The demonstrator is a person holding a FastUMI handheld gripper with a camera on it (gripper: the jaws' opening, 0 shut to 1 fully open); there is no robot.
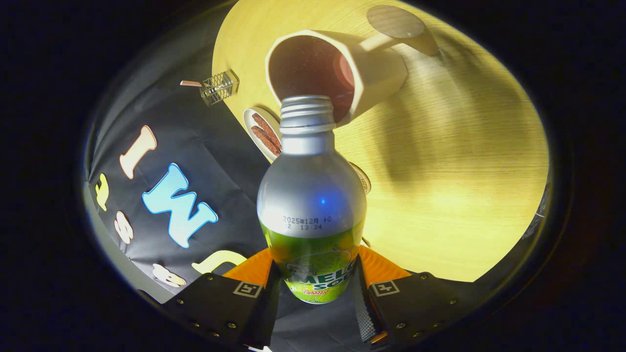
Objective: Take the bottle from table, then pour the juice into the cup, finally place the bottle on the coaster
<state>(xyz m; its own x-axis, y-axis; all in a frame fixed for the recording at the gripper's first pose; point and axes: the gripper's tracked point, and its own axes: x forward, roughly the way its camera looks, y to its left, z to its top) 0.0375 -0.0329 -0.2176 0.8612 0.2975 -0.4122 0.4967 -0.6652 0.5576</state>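
Claw point(313, 274): I clamp both fingers on the soda bottle's point(311, 205) label.
Mouth: uncapped, tilted at the mug point(337, 68).
Care: tip slowly, mouth over the rim.

The bottle point(311, 195) looks like brushed metal, matt silver on neck and shoulder with a soft sheen, its threaded mouth bare; lower down a glossy printed label wraps it. The tongs point(313, 288) press on that label from both sides, their housing matt with small shiny screws. The cup point(342, 63) seems ceramic, smooth and pale outside, dark inside. The desk point(455, 171) is light wood or wood-look laminate with fine grain, smooth and slightly satin. The wall point(205, 146) is matt cloth, lightly creased.
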